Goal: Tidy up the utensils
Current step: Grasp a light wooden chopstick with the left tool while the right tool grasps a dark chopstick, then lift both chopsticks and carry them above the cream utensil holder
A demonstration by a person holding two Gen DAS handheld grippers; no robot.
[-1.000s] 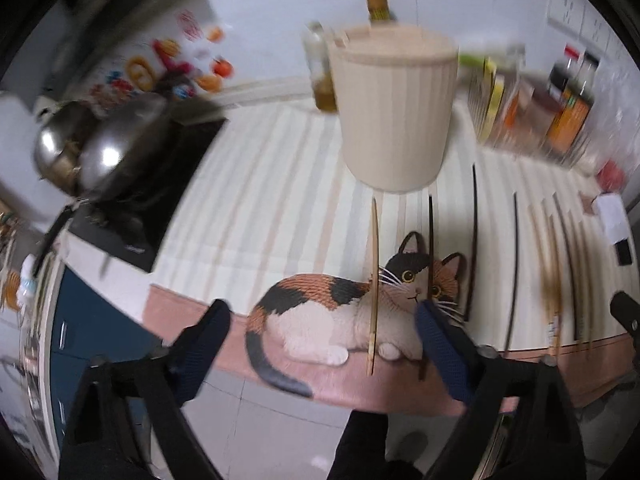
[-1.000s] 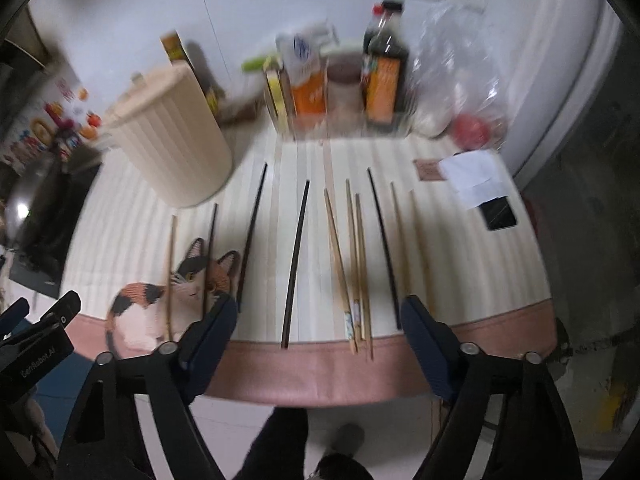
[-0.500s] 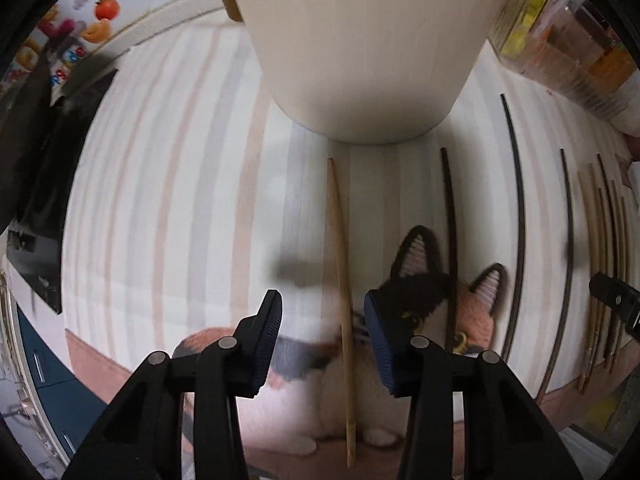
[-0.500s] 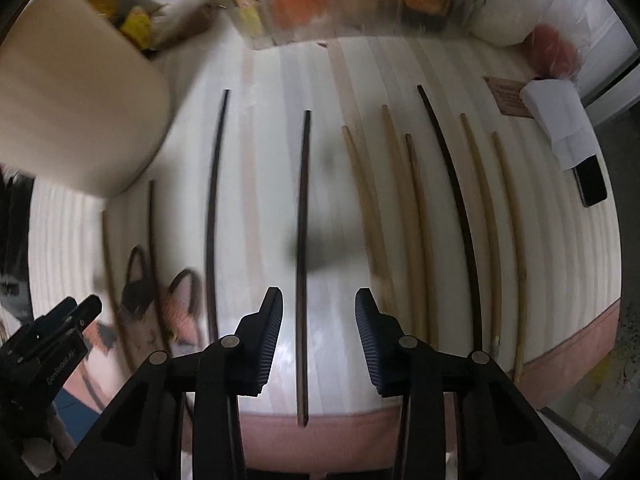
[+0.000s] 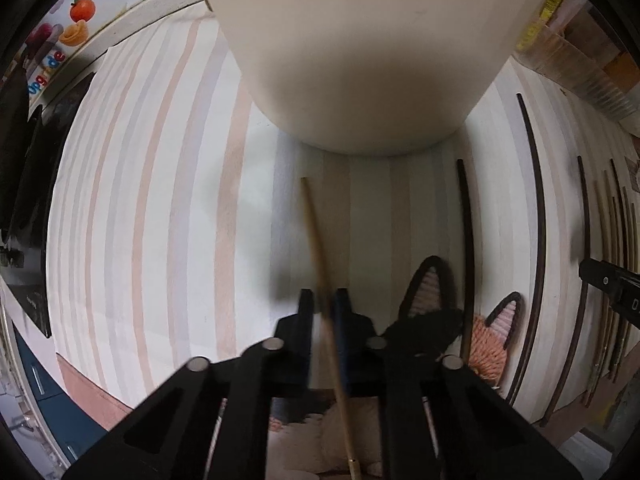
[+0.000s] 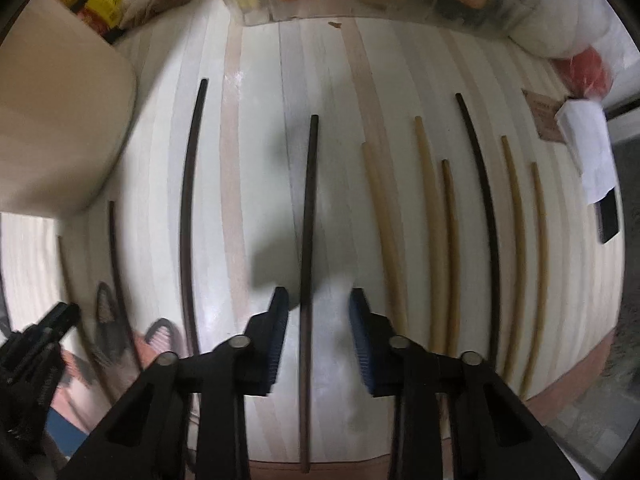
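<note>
the left gripper (image 5: pixel 322 300) has just closed its fingers on a thin light bamboo chopstick (image 5: pixel 314 236), lying on the striped worktop (image 5: pixel 160 200) before the cream ribbed tub (image 5: pixel 360 60). the right gripper (image 6: pixel 318 308) fingers, just closing, straddle a dark wooden chopstick (image 6: pixel 309 200) without pressing it.

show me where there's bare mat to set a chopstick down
Widest bare stretch: striped mat left of the beige container, up to the dark stovetop. A narrower lane runs between two dark chopsticks. Crowded right, among the pale chopsticks.
</note>
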